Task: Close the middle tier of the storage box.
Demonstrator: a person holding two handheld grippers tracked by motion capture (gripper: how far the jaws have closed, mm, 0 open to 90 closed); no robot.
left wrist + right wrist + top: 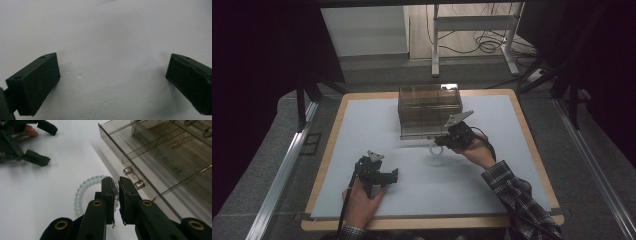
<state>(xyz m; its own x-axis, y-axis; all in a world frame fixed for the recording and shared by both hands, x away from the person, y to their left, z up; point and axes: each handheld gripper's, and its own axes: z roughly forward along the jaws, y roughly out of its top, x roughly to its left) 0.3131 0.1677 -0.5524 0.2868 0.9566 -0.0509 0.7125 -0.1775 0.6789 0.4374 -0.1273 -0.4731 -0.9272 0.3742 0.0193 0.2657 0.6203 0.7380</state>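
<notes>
A clear spiral hair tie (79,195) hangs just above the white mat, pinched at its right side by my right gripper (117,182), whose jaws are shut on it. In the high view the hair tie (435,149) sits under my right gripper (443,142), just in front of a smoky transparent drawer box (429,110). The lowest drawer (162,152) stands pulled out, with its clear bar handle (133,180) close to the jaws. My left gripper (391,176) rests on the mat at the near left, its fingers (37,82) wide open with nothing between them.
The white mat (377,125) lies on a wooden table (432,222). The left gripper (48,145) and the hand holding it are at the far left of the right gripper view. A metal stand and cables (492,45) are on the floor behind the table.
</notes>
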